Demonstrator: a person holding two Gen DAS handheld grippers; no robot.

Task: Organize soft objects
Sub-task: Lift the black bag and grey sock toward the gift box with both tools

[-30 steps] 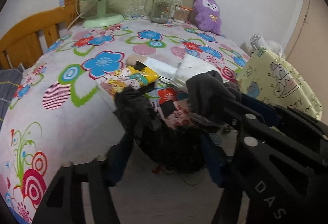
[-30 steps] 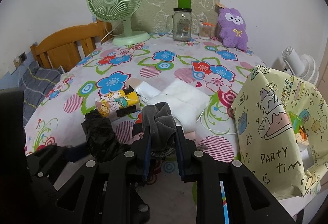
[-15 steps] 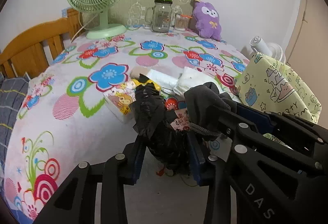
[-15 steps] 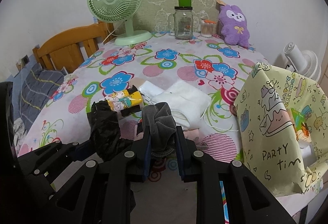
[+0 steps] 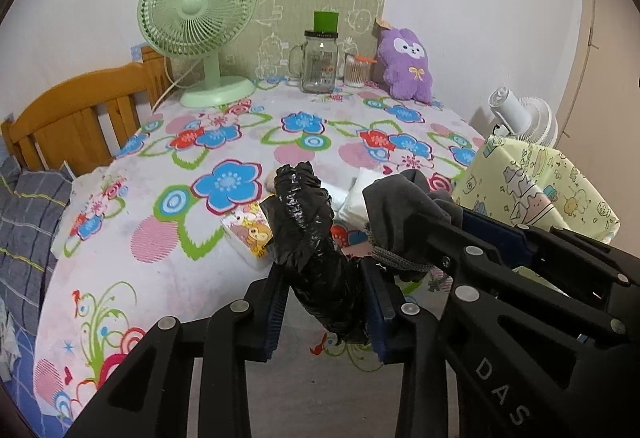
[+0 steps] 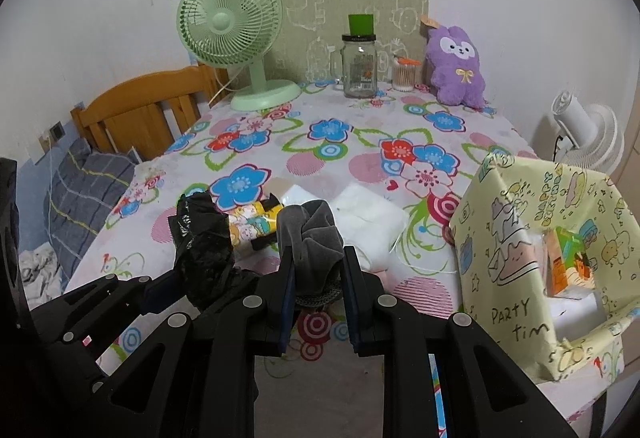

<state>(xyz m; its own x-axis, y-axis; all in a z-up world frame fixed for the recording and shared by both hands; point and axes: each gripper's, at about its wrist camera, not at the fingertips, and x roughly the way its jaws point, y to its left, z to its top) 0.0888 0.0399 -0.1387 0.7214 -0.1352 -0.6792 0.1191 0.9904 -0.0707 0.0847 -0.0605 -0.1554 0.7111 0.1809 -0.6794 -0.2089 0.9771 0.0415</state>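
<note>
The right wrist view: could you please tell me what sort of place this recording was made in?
Most likely a bedroom at home: a wooden bed frame with plaid bedding stands beside a table with a floral tablecloth, bearing a green desk fan and a purple plush toy.

The middle of the bench (image 6: pixel 328 153) is bare cloth, open for passage. Along the far edge stand a green fan (image 6: pixel 236 33), a glass jar (image 6: pixel 359 71), a small cotton-swab pot (image 6: pixel 403 75) and a purple plush (image 6: pixel 456 67). At the near right, the yellow paper box (image 6: pixel 532 270) stands tall and blocks that side. White folded cloths (image 6: pixel 368 226) and a cartoon packet (image 6: pixel 250 228) lie low just ahead. The two claws sit close side by side.
</note>
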